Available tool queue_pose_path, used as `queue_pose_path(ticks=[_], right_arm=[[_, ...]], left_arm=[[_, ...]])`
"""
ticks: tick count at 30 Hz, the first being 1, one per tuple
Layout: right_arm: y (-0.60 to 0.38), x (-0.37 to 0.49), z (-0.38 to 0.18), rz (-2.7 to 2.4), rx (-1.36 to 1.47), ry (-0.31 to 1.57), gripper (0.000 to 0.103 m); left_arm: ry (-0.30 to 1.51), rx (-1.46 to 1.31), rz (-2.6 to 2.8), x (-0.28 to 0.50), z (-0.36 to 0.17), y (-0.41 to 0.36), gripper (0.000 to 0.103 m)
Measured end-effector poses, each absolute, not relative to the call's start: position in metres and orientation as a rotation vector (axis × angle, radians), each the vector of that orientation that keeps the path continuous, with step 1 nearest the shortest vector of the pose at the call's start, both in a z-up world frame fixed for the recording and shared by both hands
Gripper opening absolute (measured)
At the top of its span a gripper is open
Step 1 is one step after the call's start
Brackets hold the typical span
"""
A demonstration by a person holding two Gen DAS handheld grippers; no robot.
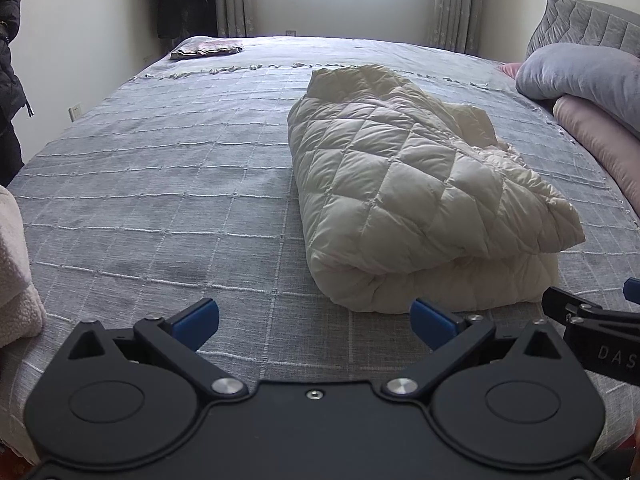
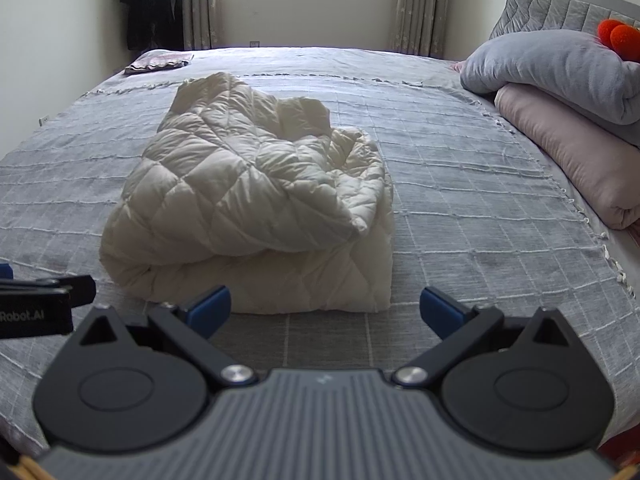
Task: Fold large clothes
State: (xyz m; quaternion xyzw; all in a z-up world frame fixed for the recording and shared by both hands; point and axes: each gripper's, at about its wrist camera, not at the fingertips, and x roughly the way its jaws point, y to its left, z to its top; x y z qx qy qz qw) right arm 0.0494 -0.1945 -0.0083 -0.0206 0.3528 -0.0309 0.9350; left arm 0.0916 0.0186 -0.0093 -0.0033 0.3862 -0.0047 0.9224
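Observation:
A cream quilted down garment [image 1: 404, 184] lies folded into a thick bundle on the grey checked bedspread [image 1: 160, 200]; it also shows in the right wrist view [image 2: 256, 200]. My left gripper [image 1: 314, 318] is open and empty, low over the bed, just in front and left of the bundle. My right gripper [image 2: 325, 308] is open and empty, right in front of the bundle's near edge. Each gripper shows at the edge of the other's view, the right one [image 1: 592, 320] and the left one [image 2: 40, 304].
Folded grey and pink blankets [image 2: 560, 96] and a grey quilted pillow [image 2: 552, 8] are stacked at the right. A small folded cloth [image 1: 208, 48] lies at the far left corner. A fluffy pink fabric [image 1: 16, 272] sits at the left edge. Dark coats hang by the wall.

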Motion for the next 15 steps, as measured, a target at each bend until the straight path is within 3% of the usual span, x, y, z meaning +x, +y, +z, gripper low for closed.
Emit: queue_pose_path(ticks=[15], right_arm=[[-0.1977, 0.0490, -0.0077, -0.078, -0.041, 0.722, 0.103]], left_arm=[[0.801, -0.001, -0.016, 0.0927, -0.0130, 0.0148, 0.103]])
